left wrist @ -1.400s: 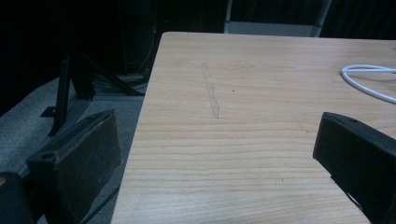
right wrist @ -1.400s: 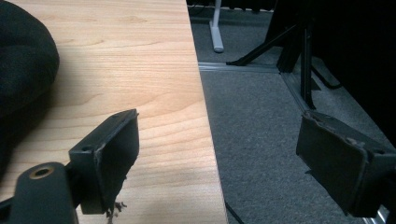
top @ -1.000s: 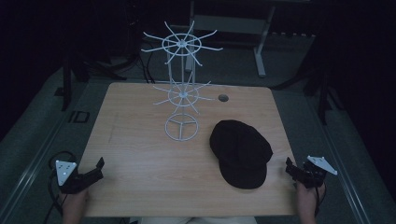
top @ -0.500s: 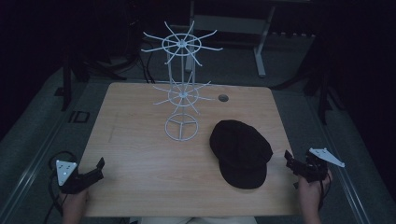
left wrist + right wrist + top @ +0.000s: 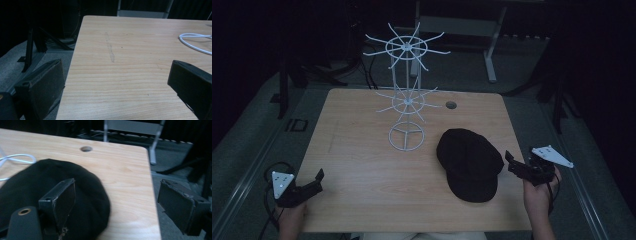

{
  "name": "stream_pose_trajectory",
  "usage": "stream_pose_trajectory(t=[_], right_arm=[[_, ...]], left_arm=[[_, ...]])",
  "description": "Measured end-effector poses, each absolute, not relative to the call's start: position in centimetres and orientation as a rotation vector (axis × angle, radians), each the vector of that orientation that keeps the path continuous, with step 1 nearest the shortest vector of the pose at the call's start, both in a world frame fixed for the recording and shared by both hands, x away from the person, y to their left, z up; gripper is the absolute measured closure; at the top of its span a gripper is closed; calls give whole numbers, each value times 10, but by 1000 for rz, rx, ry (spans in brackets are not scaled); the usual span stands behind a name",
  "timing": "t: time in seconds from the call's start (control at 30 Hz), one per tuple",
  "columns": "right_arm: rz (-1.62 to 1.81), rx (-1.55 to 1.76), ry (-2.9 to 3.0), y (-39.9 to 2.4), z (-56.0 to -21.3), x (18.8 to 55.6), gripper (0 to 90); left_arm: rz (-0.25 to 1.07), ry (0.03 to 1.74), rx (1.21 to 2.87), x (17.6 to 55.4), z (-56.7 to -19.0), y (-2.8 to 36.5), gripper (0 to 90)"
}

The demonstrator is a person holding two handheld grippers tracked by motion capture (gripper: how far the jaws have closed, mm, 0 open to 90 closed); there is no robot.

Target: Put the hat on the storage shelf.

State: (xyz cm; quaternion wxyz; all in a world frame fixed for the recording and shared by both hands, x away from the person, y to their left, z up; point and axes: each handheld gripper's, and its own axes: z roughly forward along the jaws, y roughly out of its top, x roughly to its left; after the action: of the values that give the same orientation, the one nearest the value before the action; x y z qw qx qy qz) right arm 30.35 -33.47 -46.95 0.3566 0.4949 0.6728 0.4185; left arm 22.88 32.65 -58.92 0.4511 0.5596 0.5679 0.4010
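Note:
A black cap (image 5: 470,162) lies flat on the wooden table (image 5: 362,165), right of centre; in the right gripper view the cap (image 5: 50,187) sits under the left jaw. My right gripper (image 5: 512,166) hovers open at the table's right edge, just beside the cap, with nothing between its jaws (image 5: 117,202). A white wire hat stand (image 5: 406,95) with two spoked tiers rises at the back middle. My left gripper (image 5: 316,181) rests open at the front left edge, empty, and the left gripper view has bare wood between its jaws (image 5: 117,82).
A round cable hole (image 5: 451,105) is in the tabletop behind the cap. The stand's ring base (image 5: 405,136) sits mid-table and shows as a white loop (image 5: 195,41) at far right. Dark floor and metal frame legs (image 5: 492,55) surround the table.
My right gripper has moved up and inward along the right edge, closer to the cap. The left gripper and the cap have stayed put.

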Motion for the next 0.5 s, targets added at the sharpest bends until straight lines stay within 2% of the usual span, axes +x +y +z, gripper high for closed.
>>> stream_pose_trajectory(t=[0.27,0.5], right_arm=[[1154,1199,1817,-306,-445,313,137],[1199,1175,1974,-274,-449,332,140]], left_arm=[[993,1400,1387,229,-589,326,14],[992,1398,1386,229,-589,326,14]])
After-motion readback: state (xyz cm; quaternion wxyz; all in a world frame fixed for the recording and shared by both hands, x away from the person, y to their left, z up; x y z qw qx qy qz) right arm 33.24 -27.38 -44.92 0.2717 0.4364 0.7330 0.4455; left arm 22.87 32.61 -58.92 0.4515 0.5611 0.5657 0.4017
